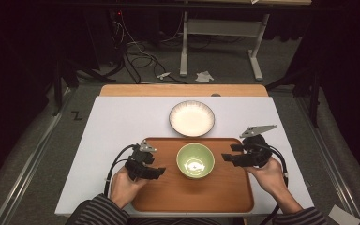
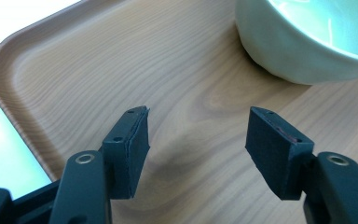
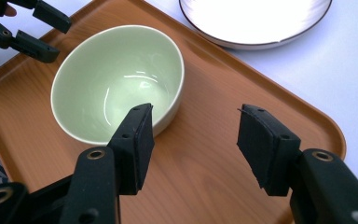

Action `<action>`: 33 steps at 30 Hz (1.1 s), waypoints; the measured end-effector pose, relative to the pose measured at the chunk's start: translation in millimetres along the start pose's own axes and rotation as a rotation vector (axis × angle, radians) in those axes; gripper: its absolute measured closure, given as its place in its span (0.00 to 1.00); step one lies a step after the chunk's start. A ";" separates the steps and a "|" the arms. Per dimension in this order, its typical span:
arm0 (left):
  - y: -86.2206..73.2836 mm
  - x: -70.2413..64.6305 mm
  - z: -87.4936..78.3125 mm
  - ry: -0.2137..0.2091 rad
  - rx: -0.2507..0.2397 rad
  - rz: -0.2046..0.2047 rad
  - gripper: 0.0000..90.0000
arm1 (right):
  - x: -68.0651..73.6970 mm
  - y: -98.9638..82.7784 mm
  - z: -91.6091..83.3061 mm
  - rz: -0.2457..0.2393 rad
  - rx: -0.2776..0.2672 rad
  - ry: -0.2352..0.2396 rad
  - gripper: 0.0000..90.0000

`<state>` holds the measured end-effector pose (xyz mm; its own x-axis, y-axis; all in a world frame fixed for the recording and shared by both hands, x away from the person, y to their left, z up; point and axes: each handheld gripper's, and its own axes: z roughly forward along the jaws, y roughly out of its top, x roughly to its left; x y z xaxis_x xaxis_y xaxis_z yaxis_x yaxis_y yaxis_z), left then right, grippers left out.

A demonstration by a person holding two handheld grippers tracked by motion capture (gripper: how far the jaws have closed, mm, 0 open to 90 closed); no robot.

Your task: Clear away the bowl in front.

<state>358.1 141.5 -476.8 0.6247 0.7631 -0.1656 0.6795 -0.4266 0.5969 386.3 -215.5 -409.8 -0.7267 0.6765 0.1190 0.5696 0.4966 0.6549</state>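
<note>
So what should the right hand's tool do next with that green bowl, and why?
Probably ease the right gripper forward so its fingers straddle the green bowl's rim, then close. It is open beside the bowl, on the tray, gripping nothing.

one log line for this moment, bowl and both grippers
bowl: empty, on tray | left gripper: open, beside bowl | right gripper: open, beside bowl | plate: beyond tray

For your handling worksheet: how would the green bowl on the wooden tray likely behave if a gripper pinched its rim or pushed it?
The green bowl looks glazed and glossy, so pads may slip on it. It seems rigid and probably breakable. Pushed, it would likely slide on the smooth tray rather than tip, given its low, wide shape.
</note>
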 end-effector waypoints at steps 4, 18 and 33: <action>0.5 0.3 0.5 -0.007 -0.005 0.001 0.43 | -1.1 -5.5 -0.3 0.014 -0.001 0.004 0.52; 3.6 0.1 2.3 -0.021 -0.003 0.002 0.43 | 5.5 -22.6 -1.0 0.034 -0.008 0.040 0.52; 3.7 0.4 2.6 -0.023 -0.001 0.002 0.43 | 6.9 -37.3 9.9 0.049 0.011 0.059 0.54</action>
<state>361.8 139.0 -476.7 0.6346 0.7510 -0.1823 0.6780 -0.4278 0.5978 363.8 -223.9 -440.8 -0.7193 0.6668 0.1949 0.6090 0.4703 0.6387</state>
